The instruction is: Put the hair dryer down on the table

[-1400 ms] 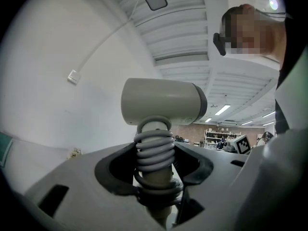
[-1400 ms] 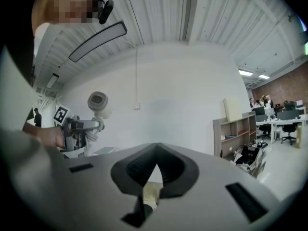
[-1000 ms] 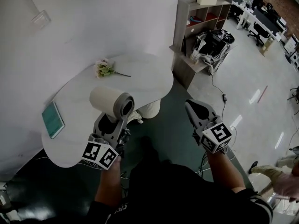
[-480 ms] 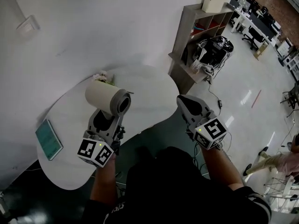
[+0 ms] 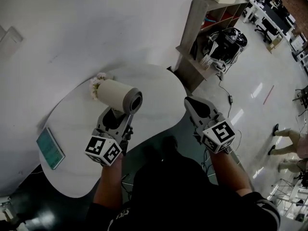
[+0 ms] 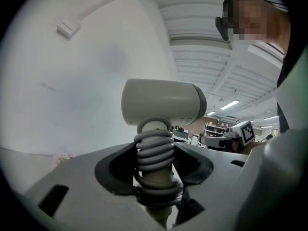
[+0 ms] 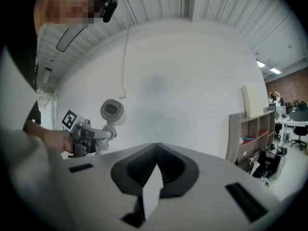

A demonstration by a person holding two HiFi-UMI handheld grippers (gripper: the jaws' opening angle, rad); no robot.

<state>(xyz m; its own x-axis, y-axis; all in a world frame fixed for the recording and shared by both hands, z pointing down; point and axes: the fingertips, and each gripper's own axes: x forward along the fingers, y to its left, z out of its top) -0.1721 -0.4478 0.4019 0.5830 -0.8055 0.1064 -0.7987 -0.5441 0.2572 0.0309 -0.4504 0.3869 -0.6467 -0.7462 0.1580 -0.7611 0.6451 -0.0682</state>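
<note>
The beige hair dryer point(image 5: 117, 95) stands with its barrel lying crosswise above the white table point(image 5: 72, 124), close to the far edge. My left gripper point(image 5: 114, 121) is shut on its handle, which has the grey cord wound around it point(image 6: 154, 153). In the left gripper view the barrel point(image 6: 161, 102) rises above the jaws against the white wall. My right gripper point(image 5: 191, 104) hovers off the table's right edge, jaws together and nothing held point(image 7: 154, 172). The right gripper view shows the hair dryer point(image 7: 111, 110) held up at the left.
A teal book point(image 5: 50, 148) lies at the table's left end and a small flower sprig point(image 5: 96, 83) is behind the dryer. A wooden shelf unit point(image 5: 207, 18) and a black bag with cables point(image 5: 228, 38) stand at the back right. A person's legs point(image 5: 288, 137) are at the far right.
My left gripper has carried the hair dryer forward from the table's near edge to over its far part, near the flowers. The right gripper has stayed roughly where it was.
</note>
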